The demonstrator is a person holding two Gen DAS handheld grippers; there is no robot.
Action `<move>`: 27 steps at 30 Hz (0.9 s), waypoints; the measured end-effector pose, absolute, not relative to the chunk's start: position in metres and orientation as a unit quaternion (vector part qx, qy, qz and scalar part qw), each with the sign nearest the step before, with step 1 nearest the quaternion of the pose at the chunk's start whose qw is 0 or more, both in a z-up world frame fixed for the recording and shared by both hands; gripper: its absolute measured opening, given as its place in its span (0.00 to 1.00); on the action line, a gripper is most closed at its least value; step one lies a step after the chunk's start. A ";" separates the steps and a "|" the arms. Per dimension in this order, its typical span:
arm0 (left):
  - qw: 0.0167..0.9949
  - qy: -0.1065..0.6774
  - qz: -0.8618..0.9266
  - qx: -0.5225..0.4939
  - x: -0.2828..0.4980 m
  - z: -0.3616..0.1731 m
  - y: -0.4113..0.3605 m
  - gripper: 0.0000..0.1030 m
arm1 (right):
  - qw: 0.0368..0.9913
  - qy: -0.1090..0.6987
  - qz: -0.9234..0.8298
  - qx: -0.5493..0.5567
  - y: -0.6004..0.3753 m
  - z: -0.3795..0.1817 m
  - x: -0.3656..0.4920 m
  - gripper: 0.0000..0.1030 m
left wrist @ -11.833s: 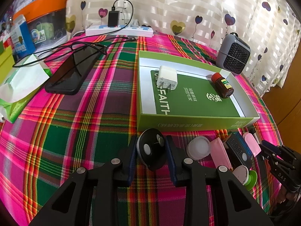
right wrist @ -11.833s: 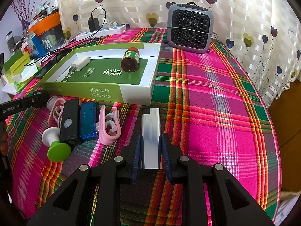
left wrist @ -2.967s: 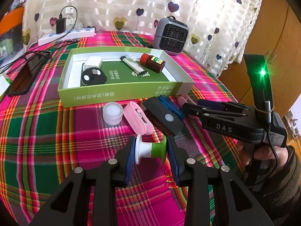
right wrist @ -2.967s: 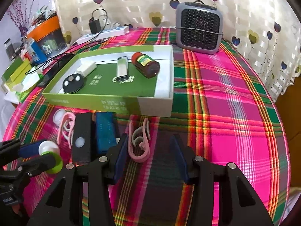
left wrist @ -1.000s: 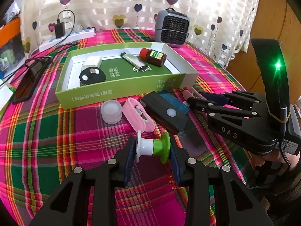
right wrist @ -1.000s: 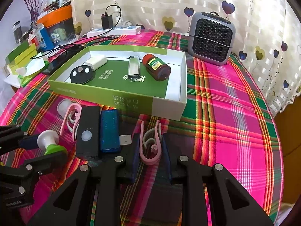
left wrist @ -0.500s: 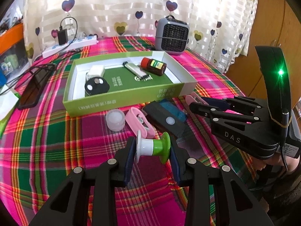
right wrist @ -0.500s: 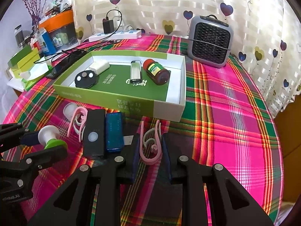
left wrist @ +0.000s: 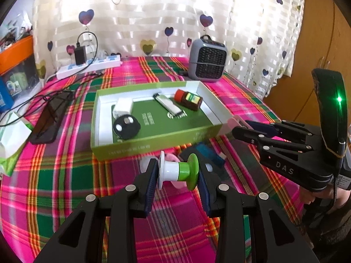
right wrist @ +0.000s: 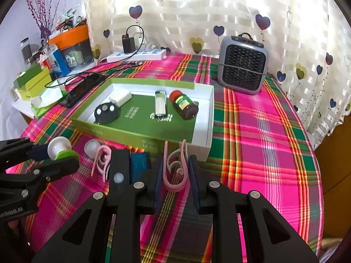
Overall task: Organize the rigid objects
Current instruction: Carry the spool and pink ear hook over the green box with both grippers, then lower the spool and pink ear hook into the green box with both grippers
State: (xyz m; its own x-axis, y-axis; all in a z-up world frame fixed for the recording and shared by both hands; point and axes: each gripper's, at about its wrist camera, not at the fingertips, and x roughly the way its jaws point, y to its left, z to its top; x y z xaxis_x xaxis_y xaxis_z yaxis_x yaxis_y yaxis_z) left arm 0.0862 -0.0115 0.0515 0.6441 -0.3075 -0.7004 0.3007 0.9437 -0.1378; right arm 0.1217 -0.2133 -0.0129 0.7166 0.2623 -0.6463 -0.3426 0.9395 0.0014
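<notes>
Both grippers had risen off the tabletop since a second ago, each carrying a piece, so the next drop into the green box looked due. Left gripper jaws were clamped on the green-and-white spool; right gripper jaws were clamped on the pink clip, near the box's near wall. Plaid cloth covered the tabletop. Grey heater stood far right, heart curtain behind. Black remote stayed out, lower left.
</notes>
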 end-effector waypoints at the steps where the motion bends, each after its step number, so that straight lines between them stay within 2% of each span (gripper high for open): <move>1: 0.907 0.387 -0.167 -0.007 0.089 0.053 -0.010 0.32 | 0.925 0.338 0.164 -0.059 -0.213 -0.011 0.123 0.23; 16: 0.915 0.375 -0.145 -0.017 0.143 0.065 0.011 0.32 | 0.923 0.332 0.186 -0.050 -0.196 0.009 0.158 0.23; 27: 0.914 0.385 -0.129 -0.013 0.190 0.058 0.024 0.32 | 0.912 0.351 0.208 -0.048 -0.168 0.004 0.198 0.23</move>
State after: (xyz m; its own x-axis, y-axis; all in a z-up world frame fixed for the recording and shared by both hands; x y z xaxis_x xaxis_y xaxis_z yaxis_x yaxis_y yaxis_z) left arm 0.1896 0.0244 0.0577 0.6703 -0.2449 -0.7005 0.2256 0.9665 -0.1221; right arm 0.1978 -0.1683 0.0039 0.6670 0.3460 -0.6598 -0.4128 0.9089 0.0594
